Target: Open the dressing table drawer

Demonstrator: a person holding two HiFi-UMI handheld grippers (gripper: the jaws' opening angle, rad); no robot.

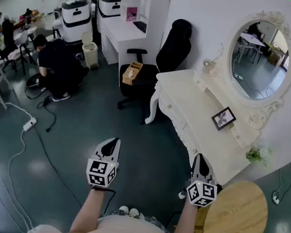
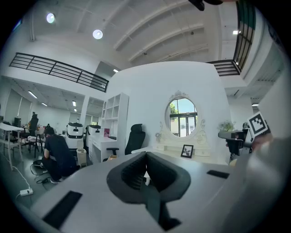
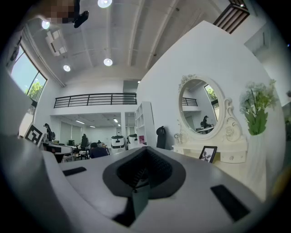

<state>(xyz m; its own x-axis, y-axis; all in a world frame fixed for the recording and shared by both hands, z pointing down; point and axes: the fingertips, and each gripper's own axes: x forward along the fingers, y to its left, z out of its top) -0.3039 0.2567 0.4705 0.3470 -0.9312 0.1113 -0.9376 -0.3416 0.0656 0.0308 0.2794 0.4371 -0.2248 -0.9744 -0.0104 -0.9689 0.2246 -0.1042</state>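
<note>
**Drawer shut, both claws short of it**

Head view: the dressing table (image 1: 191, 109) stands far right against the wall. Its drawer (image 1: 175, 114) sits flush, so by my reckoning nothing of the job is done. The left claw (image 1: 109, 147) hangs over the floor, well apart from the table. The right claw (image 1: 201, 165) is just beside the table's near end.

Left gripper view: the left claw (image 2: 146, 172) is pinched together on nothing. The dressing table (image 2: 170, 148) lies far ahead, a little right.

Right gripper view: the right claw (image 3: 144, 175) is likewise closed and empty. The dressing table (image 3: 227, 152) sits off right, untouched. Approach, grip and pull all look left to do.
</note>
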